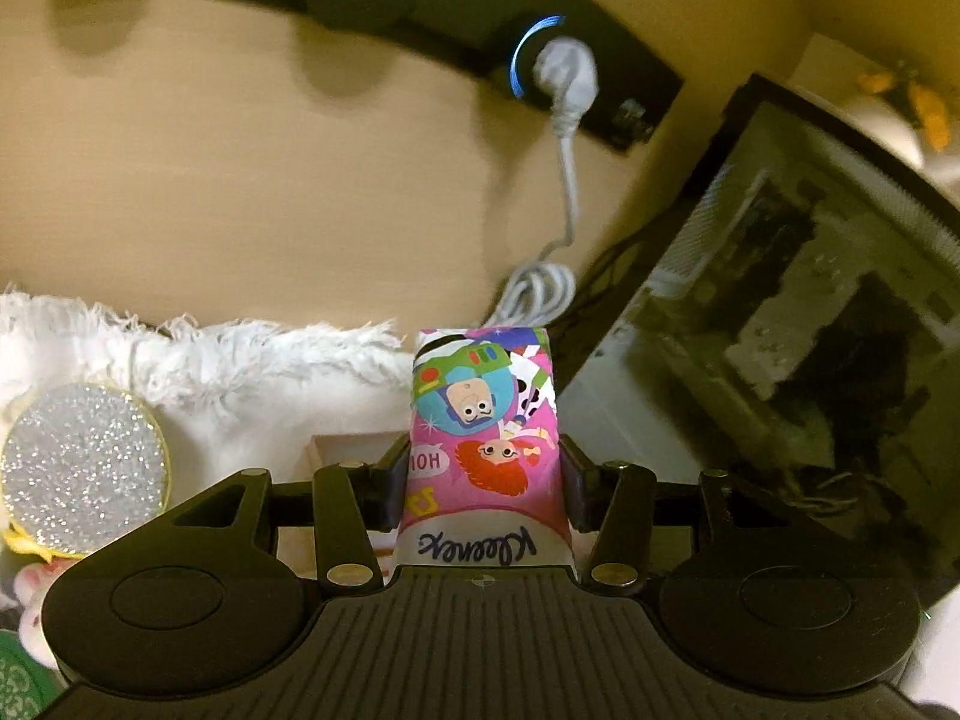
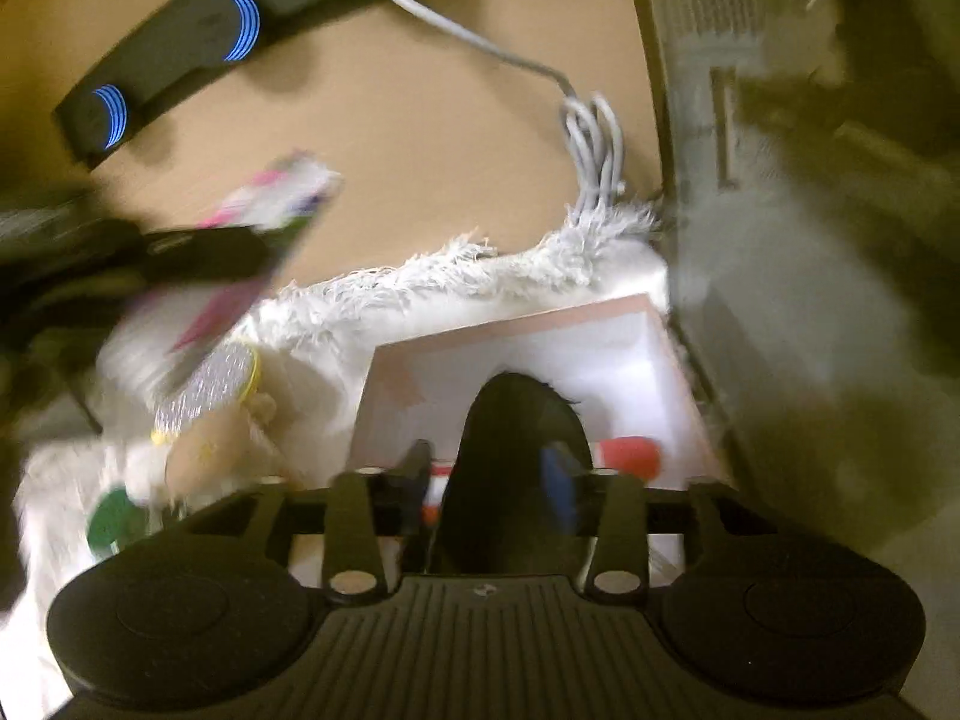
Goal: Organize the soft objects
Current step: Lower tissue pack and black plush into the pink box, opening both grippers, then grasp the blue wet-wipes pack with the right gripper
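Note:
My left gripper [image 1: 483, 480] is shut on a pink cartoon-printed Kleenex tissue pack [image 1: 483, 420] and holds it upright above the white fluffy rug [image 1: 252, 366]. In the right wrist view the pack [image 2: 264, 216] shows blurred at the left, in the left gripper. My right gripper [image 2: 501, 480] is shut on a dark soft object [image 2: 510, 456] over a white box with a pink rim [image 2: 600, 336]. A red and white item [image 2: 630, 456] lies in the box.
A glittery silver disc [image 1: 81, 468] and a small plush toy [image 2: 198, 456] lie on the rug at the left. A black power strip [image 1: 456, 12] with a white plug and cable [image 1: 564, 138] lies on the wooden floor. A glass-sided computer case [image 1: 810, 330] stands at the right.

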`<move>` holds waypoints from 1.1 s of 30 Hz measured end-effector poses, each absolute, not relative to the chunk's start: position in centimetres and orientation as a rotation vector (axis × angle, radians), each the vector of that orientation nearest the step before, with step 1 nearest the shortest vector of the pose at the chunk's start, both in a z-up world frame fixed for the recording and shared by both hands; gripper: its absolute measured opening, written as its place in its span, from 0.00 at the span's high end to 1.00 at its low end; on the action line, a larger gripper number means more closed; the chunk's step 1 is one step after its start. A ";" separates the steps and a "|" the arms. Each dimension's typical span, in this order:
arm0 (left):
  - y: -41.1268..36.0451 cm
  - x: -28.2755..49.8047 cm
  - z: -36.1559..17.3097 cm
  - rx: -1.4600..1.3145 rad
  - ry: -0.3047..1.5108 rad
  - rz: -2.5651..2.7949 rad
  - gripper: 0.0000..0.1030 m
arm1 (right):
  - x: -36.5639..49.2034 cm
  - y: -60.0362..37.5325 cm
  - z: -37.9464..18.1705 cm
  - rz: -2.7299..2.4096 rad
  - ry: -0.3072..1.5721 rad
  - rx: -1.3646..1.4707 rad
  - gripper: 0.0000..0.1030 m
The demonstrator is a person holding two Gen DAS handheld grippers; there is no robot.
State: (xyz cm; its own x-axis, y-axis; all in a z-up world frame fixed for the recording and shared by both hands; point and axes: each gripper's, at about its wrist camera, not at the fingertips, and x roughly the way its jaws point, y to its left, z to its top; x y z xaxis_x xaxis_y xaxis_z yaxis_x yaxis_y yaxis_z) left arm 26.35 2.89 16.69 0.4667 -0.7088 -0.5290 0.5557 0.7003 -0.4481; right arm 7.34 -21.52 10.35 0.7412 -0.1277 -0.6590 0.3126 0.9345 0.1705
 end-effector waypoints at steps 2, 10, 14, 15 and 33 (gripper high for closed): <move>2.1 26.8 16.1 -0.210 0.773 -0.768 0.48 | 5.1 -20.6 10.6 -0.257 0.667 0.209 0.44; -4.1 28.0 11.9 -0.029 0.894 -0.798 0.46 | 0.7 -18.8 9.5 -0.269 0.705 0.138 0.44; -4.2 27.5 10.4 -0.081 0.841 -0.790 0.46 | -0.4 -18.7 9.3 -0.289 0.715 0.116 0.44; -3.5 27.6 10.6 -0.140 0.829 -0.779 0.46 | -0.4 -18.9 9.1 -0.295 0.726 0.122 0.44; 29.5 14.6 13.2 -0.303 0.701 -0.167 0.46 | 4.3 -10.1 5.9 -0.046 0.810 0.061 0.36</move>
State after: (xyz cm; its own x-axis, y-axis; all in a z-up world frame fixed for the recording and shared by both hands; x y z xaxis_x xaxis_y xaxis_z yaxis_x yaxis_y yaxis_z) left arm 14.58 29.49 13.23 0.7530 -0.2519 -0.6078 0.0497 0.9430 -0.3292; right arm 4.33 -10.14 5.93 0.6885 -0.0173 -0.7250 0.0640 0.9973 0.0369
